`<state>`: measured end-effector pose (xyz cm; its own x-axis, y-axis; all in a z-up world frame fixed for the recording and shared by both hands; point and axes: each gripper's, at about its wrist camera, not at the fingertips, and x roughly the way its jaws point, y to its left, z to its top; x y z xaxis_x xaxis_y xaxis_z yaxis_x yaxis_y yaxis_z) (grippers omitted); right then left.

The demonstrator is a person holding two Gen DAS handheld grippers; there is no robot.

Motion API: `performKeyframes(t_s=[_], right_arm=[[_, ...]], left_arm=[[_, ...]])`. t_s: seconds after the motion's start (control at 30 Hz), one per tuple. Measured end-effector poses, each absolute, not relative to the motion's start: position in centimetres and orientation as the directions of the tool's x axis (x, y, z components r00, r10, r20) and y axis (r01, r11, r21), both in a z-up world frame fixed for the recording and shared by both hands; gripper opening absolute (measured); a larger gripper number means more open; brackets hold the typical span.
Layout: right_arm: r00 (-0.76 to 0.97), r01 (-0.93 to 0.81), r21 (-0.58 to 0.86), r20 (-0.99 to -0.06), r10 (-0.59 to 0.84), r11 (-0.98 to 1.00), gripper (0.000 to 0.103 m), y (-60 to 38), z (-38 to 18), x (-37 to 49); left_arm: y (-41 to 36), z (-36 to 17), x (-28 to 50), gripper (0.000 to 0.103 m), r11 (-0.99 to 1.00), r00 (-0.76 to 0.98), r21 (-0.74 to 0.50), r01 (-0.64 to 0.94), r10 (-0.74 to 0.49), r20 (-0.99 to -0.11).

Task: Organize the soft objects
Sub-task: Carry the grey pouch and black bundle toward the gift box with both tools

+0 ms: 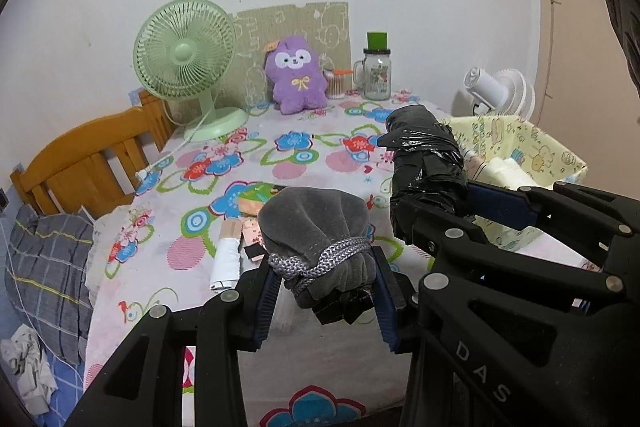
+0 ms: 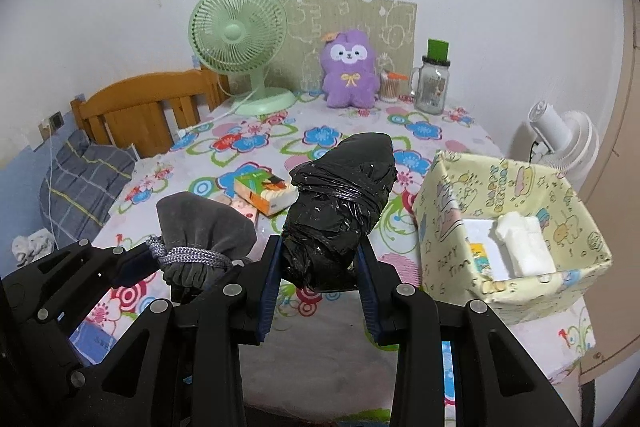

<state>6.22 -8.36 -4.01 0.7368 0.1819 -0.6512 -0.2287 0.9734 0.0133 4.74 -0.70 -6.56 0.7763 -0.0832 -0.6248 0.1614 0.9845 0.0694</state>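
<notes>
Pouch (image 1: pixel 316 223) of grey velvet, tied with cord, sits clamped at its neck in the left gripper (image 1: pixel 326 287), raised above the floral table (image 1: pixel 280 155). Just beside it, the right gripper (image 2: pixel 320 267) is clamped on a black plastic bundle (image 2: pixel 340 211). A yellow box (image 2: pixel 560 219) at the table's right holds white packs. Tissue packets (image 2: pixel 264 193) lie mid-table; a purple plush (image 2: pixel 350 71) and green fan (image 2: pixel 238 31) stand by the wall.

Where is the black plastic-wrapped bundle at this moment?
The black plastic-wrapped bundle is held in the right gripper, above the floral tablecloth, between the grey drawstring pouch on its left and the yellow box on its right.
</notes>
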Motion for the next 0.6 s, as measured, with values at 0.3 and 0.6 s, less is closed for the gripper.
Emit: performKeyframes(t_s=[0.3, 0.6], right_arm=[[0.765, -0.226, 0.001, -0.619, 0.178, 0.974, 0.038, -8.9, -1.6, 4.6], [0.784, -0.215, -0.009, -0.597, 0.167, 0.977, 0.038, -9.3, 0.3, 4.0]], left_arm=[[-1.1, -4.5, 3.1, 0.043, 0.983, 0.801, 0.075, 0.165, -0.089, -0.592], [-1.3, -2.6, 2.3, 0.043, 0.983, 0.82, 0.075, 0.169, -0.098, -0.563]])
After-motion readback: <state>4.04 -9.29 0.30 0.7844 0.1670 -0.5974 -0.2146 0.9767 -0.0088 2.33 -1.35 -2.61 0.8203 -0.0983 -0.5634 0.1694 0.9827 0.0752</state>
